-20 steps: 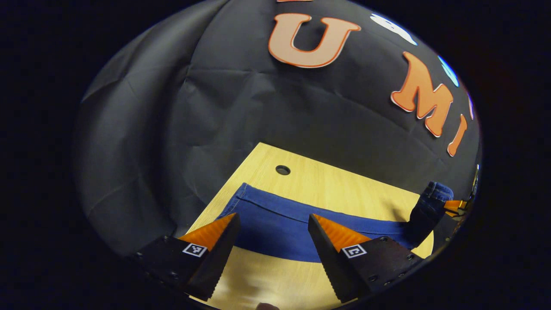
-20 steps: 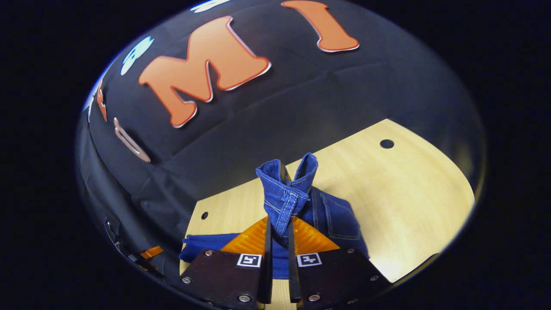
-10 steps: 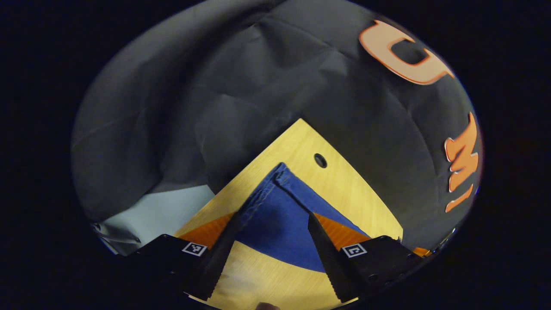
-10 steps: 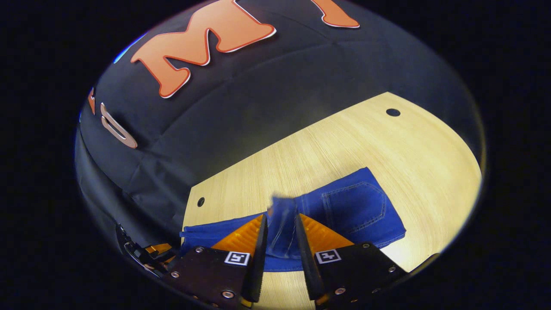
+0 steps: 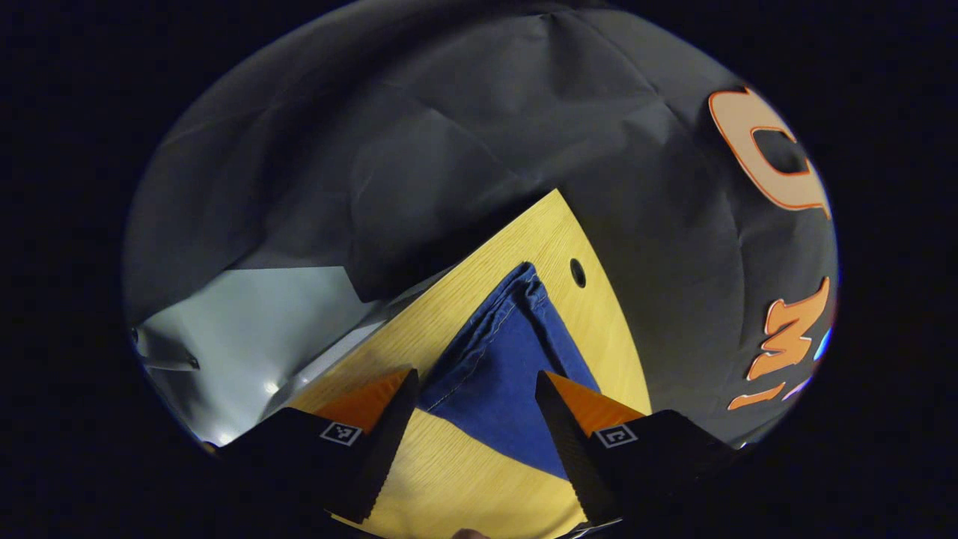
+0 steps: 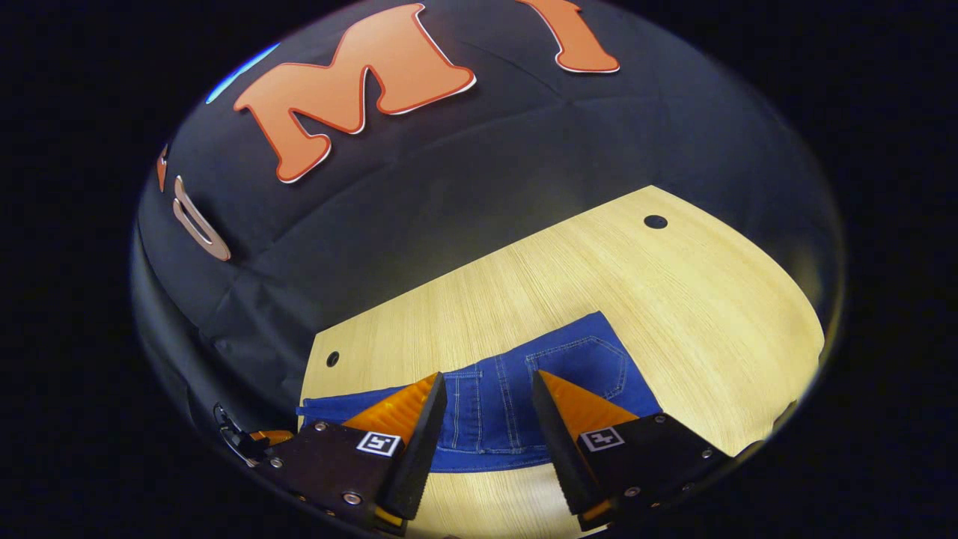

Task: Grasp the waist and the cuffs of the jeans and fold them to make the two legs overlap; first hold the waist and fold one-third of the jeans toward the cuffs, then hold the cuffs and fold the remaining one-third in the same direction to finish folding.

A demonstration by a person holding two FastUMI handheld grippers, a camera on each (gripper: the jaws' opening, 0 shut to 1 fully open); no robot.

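Note:
Blue jeans lie on the light wooden table. In the left gripper view their cuff end (image 5: pixel 503 350) points away toward a table corner, hem stitching at the tip. My left gripper (image 5: pixel 475 408) hovers open above that end, fabric showing between the fingers with no contact that I can see. In the right gripper view the waist part (image 6: pixel 552 373), back pocket up, rests folded flat over the legs. My right gripper (image 6: pixel 486 408) stands open just over it, holding nothing. The other gripper (image 6: pixel 254 440) peeks in at the lower left beside the cuff end.
The table (image 6: pixel 569 277) has small round holes near its corners (image 5: pixel 577 272) (image 6: pixel 656 221) (image 6: pixel 332 358). Black cloth hangs close behind the far edge. A pale floor (image 5: pixel 254 314) shows past the table's left edge in the left gripper view.
My right gripper lowered the lifted waist onto the legs, opened and let it go. My left gripper stayed open and swung left toward the cuff end.

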